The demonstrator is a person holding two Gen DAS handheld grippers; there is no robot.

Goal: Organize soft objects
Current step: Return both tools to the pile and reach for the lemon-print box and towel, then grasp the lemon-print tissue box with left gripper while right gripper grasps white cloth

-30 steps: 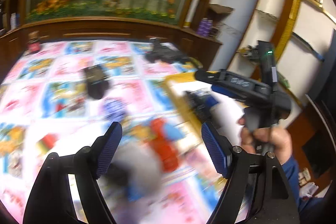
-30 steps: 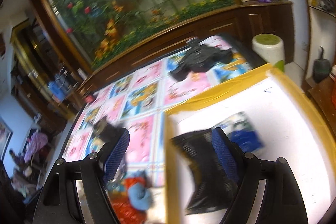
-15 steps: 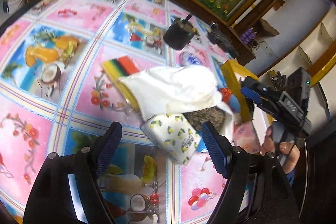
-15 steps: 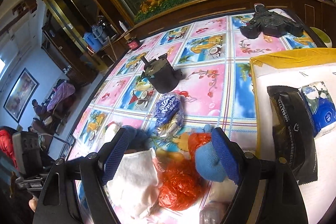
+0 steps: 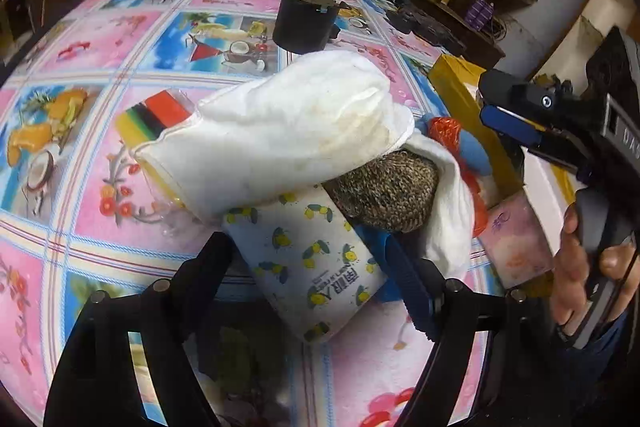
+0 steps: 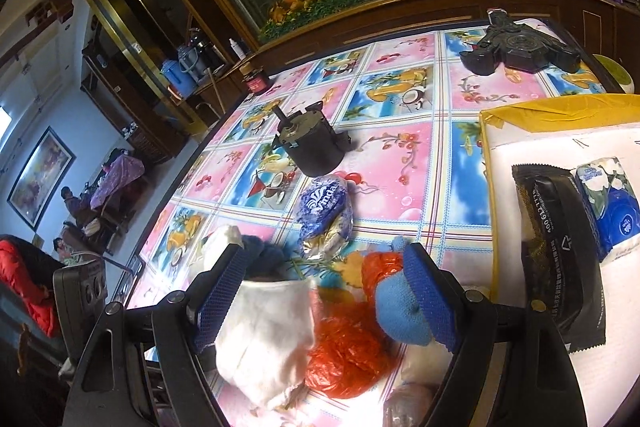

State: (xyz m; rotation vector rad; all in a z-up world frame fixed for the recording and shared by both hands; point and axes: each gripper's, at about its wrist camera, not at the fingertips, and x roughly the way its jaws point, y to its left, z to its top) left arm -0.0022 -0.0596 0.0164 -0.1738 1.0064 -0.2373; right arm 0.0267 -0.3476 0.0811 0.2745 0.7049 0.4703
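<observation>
A pile of soft things lies on the patterned tablecloth. In the left wrist view my left gripper [image 5: 308, 259] is open, its fingers on either side of a white tissue pack with lemon print [image 5: 308, 259]. Behind it lie a white cloth [image 5: 280, 131], a brown knitted thing [image 5: 388, 191] and a red bag [image 5: 444, 131]. My right gripper [image 6: 324, 291] is open over the pile, above the white cloth [image 6: 264, 335], the red bag [image 6: 348, 347] and a blue soft toy [image 6: 396, 303]. A white board with a yellow edge [image 6: 496, 131] holds a black packet [image 6: 556, 247] and a blue tissue pack [image 6: 608, 199].
A black cylindrical motor [image 6: 308, 147] and a black gadget [image 6: 520, 51] stand farther back on the table. A blue Vinda tissue pack [image 6: 324, 211] lies before the motor. A striped sponge [image 5: 156, 115] and a pink pack [image 5: 516, 243] flank the pile.
My left gripper has moved down onto the pile and now straddles the lemon-print pack. My right gripper has swung from over the white board to over the pile.
</observation>
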